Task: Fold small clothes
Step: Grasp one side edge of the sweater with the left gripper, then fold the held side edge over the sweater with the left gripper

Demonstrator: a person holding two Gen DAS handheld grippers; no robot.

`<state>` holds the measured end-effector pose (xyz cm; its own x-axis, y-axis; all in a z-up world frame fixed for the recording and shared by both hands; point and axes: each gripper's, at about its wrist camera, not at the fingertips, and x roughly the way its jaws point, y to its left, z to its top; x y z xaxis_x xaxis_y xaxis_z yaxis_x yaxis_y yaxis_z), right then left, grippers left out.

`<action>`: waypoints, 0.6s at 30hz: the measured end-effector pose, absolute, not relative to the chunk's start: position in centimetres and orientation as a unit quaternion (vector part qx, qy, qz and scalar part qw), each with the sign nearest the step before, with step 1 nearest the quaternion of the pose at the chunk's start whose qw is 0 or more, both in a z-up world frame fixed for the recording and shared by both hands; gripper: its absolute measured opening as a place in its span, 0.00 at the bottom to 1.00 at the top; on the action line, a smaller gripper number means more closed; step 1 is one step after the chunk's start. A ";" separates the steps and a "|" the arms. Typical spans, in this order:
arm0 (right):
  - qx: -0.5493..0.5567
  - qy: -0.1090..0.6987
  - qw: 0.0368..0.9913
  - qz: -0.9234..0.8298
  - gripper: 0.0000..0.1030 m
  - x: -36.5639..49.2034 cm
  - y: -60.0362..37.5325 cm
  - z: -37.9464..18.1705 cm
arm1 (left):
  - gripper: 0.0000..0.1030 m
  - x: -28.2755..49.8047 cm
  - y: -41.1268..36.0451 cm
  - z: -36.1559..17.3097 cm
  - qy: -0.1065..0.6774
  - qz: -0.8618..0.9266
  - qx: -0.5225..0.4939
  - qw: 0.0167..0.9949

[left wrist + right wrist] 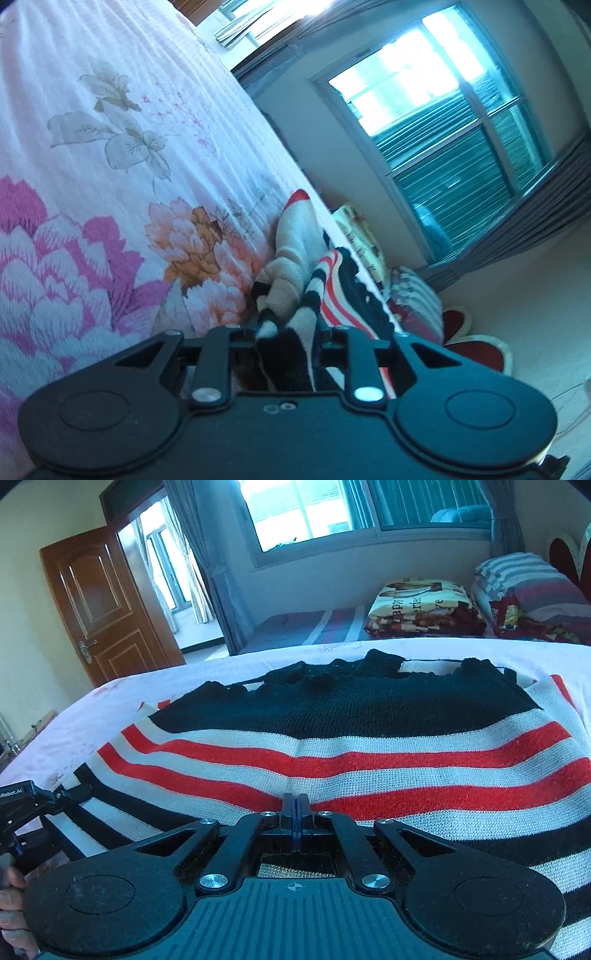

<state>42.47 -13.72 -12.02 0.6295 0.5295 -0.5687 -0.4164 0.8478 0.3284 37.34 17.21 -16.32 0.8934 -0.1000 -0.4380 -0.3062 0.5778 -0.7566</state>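
Observation:
A knitted sweater (351, 760) with black, white and red stripes lies spread on the pink floral bedsheet (221, 668), its black part toward the far edge. My right gripper (295, 797) is shut, and its tips rest on a red stripe near the sweater's middle. My left gripper (286, 328) is shut on a bunched black-and-cream part of the sweater (332, 280); fabric fills the gap between its jaws. A cream sleeve with a red cuff (295, 229) lies crumpled ahead of it. The left gripper (74, 794) also shows at the sweater's left edge in the right wrist view.
The bedsheet (110, 184) stretches wide to the left of the sweater. Folded blankets (424, 609) and a striped pillow (528, 579) lie on a second bed behind. A wooden door (99, 602) stands open at the left. A person's hand (11, 904) holds the left tool.

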 end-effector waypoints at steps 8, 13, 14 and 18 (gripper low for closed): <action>0.059 0.338 0.899 0.272 0.00 42.7 -13.4 -12.1 | 0.16 36.7 16.8 -14.1 0.181 0.052 -0.462 0.867; 0.098 0.347 0.891 0.275 0.00 43.1 -14.4 -12.4 | 0.16 37.2 17.4 -15.6 0.217 0.085 -0.493 0.839; 0.103 0.351 0.889 0.277 0.00 43.3 -14.5 -12.3 | 0.16 37.1 17.5 -15.6 0.212 0.080 -0.495 0.839; 0.114 0.358 0.882 0.284 0.00 43.7 -15.0 -12.2 | 0.16 36.8 15.5 -11.7 0.183 0.048 -0.461 0.867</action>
